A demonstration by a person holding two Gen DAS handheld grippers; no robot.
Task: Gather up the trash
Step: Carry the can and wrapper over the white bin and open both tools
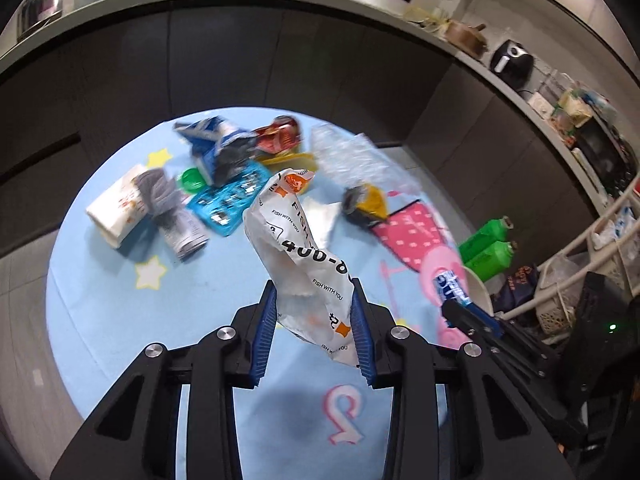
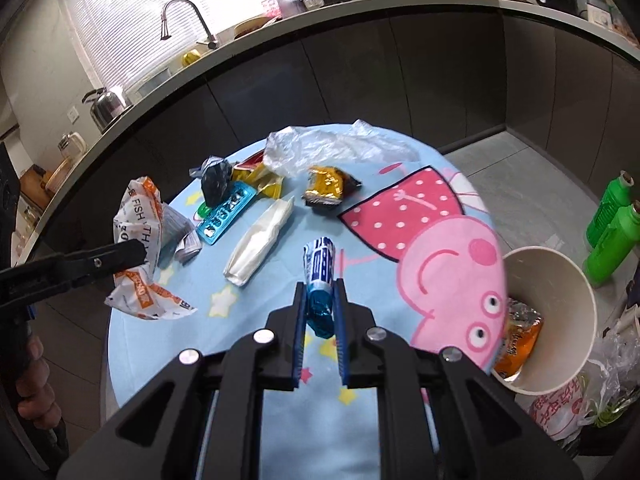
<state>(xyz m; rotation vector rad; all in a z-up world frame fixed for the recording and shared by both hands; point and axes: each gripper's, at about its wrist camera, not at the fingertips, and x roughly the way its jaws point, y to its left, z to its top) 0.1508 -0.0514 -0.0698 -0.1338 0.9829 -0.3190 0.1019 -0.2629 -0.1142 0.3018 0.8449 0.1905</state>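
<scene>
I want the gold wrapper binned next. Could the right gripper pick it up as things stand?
Probably not yet: the right gripper is shut on the blue wrapper. The gold wrapper lies uncovered on the table, so the path looks free once the load is dropped.

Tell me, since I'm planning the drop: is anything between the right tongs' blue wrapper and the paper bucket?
Nothing visible. The blue wrapper in the right tongs has open air to the paper bucket, whose mouth is unobstructed.
</scene>
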